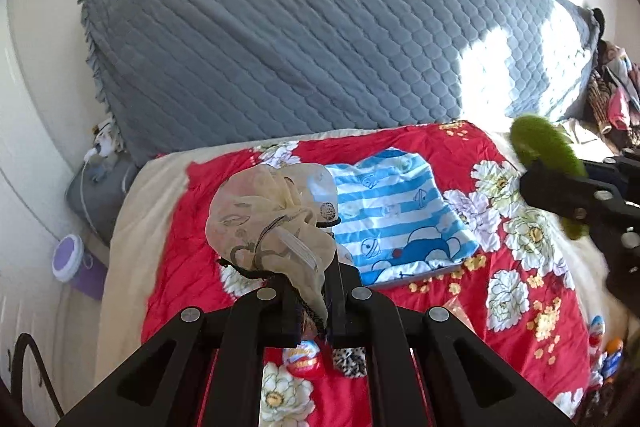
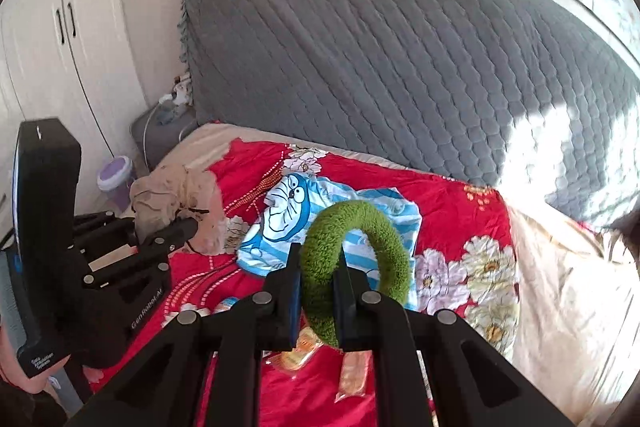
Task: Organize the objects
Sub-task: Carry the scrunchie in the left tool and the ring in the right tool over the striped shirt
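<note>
My left gripper [image 1: 320, 291] is clamped tight on a beige scrunchie [image 1: 272, 223], which bunches up above the jaws and leans left, a black cord trailing from it. My right gripper [image 2: 318, 291] is closed on a green fuzzy ring [image 2: 356, 259]; the ring stands on edge between the pads, its hole facing sideways across the bed, its top arching up and right. Both hang over the red floral quilt [image 1: 420, 155], apart from each other. A blue striped cloth [image 1: 400, 211] lies flat on the quilt between them. Small packets [image 2: 352, 375] lie on the quilt below my right jaws. The grey headboard [image 1: 300, 39] closes off the far edge; a purple bin [image 1: 70, 257] stands on the floor at left.
</note>
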`<state>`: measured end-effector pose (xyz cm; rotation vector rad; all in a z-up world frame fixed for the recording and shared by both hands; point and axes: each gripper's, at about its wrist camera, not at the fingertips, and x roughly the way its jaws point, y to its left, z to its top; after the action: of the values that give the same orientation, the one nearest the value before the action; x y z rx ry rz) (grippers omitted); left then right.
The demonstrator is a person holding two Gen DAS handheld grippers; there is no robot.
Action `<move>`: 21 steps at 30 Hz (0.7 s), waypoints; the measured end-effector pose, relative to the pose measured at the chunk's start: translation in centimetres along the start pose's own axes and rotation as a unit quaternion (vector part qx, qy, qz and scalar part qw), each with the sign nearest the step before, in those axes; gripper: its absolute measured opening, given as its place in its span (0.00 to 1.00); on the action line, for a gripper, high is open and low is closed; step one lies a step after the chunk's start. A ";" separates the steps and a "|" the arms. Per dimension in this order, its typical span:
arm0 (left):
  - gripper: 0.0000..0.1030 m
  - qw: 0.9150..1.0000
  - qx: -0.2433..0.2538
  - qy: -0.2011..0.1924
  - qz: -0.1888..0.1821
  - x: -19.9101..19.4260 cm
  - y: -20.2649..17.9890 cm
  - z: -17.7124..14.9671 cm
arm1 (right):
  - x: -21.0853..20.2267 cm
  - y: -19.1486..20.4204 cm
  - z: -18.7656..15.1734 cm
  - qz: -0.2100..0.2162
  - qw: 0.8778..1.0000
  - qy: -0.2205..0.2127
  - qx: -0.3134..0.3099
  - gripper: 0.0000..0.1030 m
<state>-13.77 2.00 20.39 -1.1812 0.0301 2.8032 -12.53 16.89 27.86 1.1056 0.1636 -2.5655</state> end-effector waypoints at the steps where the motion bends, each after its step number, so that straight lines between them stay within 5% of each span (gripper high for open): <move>1: 0.07 1.000 0.000 -0.001 -0.001 0.2 -0.1 0.1 | 0.6 0.3 -0.1 -0.002 1.000 0.000 -0.003 0.12; 13: 0.07 1.000 0.002 0.003 0.024 5.0 0.9 1.5 | 5.8 -0.6 -1.0 0.015 0.998 -0.039 0.036 0.12; 21: 0.07 0.999 -0.031 0.008 0.003 9.0 2.0 1.9 | 8.5 -4.1 -1.0 0.012 0.995 -0.045 0.083 0.12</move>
<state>-21.54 0.84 15.25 -1.2200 -0.0530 2.8198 -18.69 18.72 20.86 1.0389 -0.0858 -2.6388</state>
